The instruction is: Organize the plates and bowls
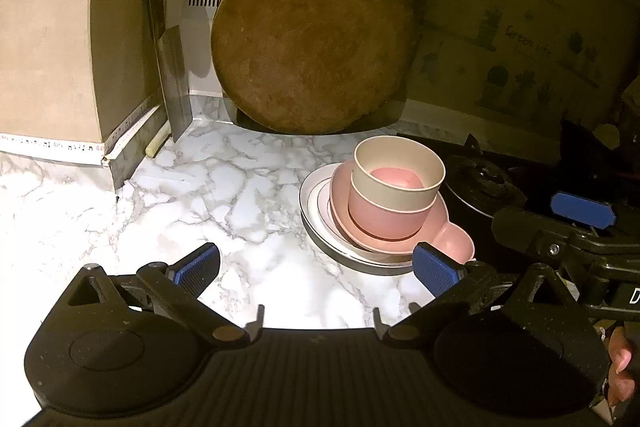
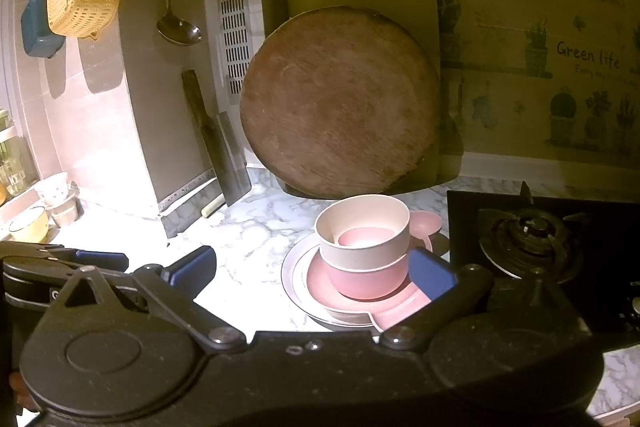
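A stack of dishes stands on the marble counter beside the stove. A cream bowl (image 1: 400, 171) (image 2: 362, 231) with a small pink dish inside it sits in a pink bowl (image 1: 384, 219) (image 2: 366, 277). Under them lie a pink sectioned plate (image 1: 452, 239) (image 2: 352, 301) and a white rimmed plate (image 1: 320, 211) (image 2: 294, 273). My left gripper (image 1: 316, 269) is open over bare counter, just left of the stack. My right gripper (image 2: 314, 273) is open too, its right pad (image 2: 434, 279) over the pink plate's near edge.
A round wooden chopping board (image 1: 312, 39) (image 2: 340, 103) leans on the back wall behind the stack. A cleaver (image 1: 172, 75) (image 2: 224, 155) leans in the corner. The black gas stove (image 2: 532, 239) lies right of the dishes. Cups (image 2: 30, 223) stand at far left.
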A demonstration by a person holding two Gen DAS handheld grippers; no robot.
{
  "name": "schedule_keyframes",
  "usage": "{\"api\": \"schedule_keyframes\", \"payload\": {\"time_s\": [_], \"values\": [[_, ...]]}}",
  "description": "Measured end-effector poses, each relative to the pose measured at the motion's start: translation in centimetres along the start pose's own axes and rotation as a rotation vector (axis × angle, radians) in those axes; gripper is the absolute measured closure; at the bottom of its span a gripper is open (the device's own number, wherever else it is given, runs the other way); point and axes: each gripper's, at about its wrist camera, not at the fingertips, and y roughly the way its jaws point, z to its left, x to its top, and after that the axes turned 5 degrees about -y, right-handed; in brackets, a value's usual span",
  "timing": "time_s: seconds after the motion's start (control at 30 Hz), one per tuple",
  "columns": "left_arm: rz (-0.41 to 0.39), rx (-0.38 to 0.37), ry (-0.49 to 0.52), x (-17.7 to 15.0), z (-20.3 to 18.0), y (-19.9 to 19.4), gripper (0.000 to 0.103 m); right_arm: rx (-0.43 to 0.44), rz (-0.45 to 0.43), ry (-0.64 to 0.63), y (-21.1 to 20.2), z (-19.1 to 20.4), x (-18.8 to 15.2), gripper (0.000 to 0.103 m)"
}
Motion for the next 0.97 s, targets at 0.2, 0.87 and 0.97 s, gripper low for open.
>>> {"api": "schedule_keyframes", "payload": {"time_s": [0.2,0.87,0.97], "values": [[0.002,-0.005,-0.01,0.0,0.3,0.0,0.0,0.002,0.002,0.0,0.0,0.0,0.0,0.0],[-0.011,0.004,-0.022,0.1,1.5,-0.2,0.0,0.006,0.017,0.003,0.7,1.0,-0.1,0.0],[-0.021,0.016,-0.025,0.2,2.0,-0.4,0.0,0.015,0.02,-0.001,1.1,1.5,0.1,0.0]]}}
